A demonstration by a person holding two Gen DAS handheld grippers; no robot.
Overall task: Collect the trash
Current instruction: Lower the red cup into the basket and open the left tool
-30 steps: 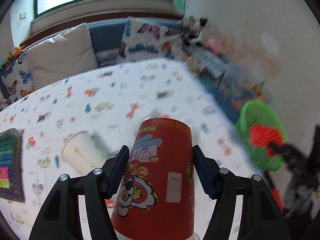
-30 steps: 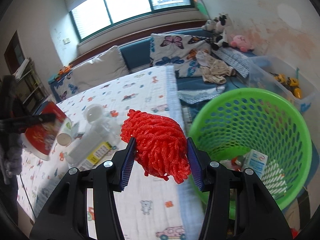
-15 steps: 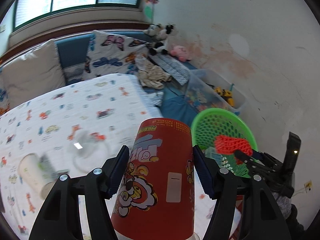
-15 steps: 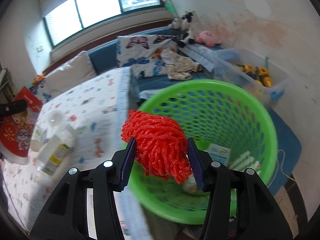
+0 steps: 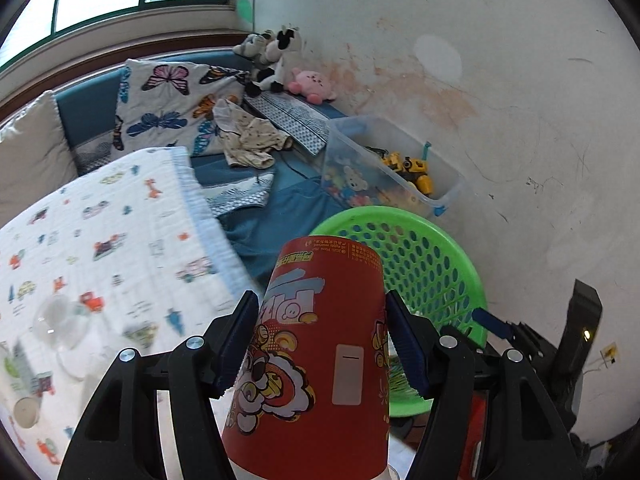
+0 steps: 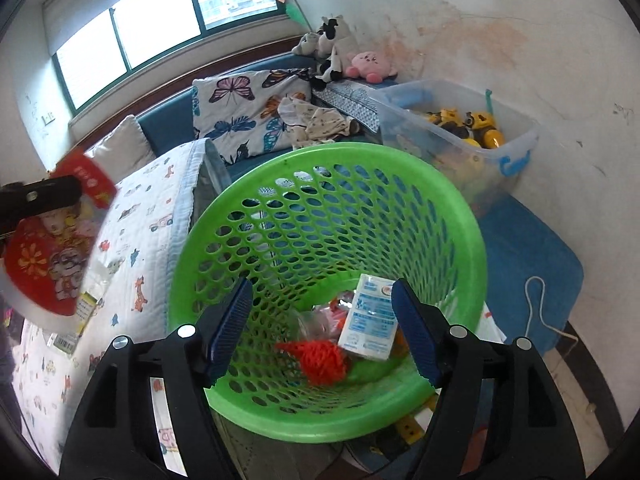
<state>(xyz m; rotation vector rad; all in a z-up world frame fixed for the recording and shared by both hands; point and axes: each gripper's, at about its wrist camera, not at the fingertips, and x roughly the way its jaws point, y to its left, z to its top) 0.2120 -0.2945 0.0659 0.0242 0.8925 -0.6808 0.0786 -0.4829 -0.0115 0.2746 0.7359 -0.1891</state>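
Two grippers are in view, each seen from its own wrist camera. The left gripper (image 5: 320, 344) has its jaws closed on a red paper cup (image 5: 316, 356); both blue pads press the cup's sides, and the cup sits mouth-down toward the camera, its printed cartoon facing up. Nearest beyond it lies a patterned blanket (image 5: 100, 240) with blurred clear plastic items on it at lower left. To the right stands the green basket (image 5: 424, 248), with the other gripper's blue pad showing at its rim.

The right gripper (image 6: 322, 328) hangs over the green basket (image 6: 472, 240), its jaws opening with nothing between them. Directly below, on the basket floor, lies the red foam net (image 6: 320, 360), free of the pads. A white carton (image 6: 370, 320) rests just beside it, touching or nearly so; other scraps there are too small to identify. At left in this view, the red cup (image 6: 44, 260) is seen held above the blanket.

Farther back stand a clear toy bin (image 6: 480, 136), a butterfly cushion (image 6: 248, 116), plush toys (image 6: 344, 60) and the window (image 6: 160, 12).
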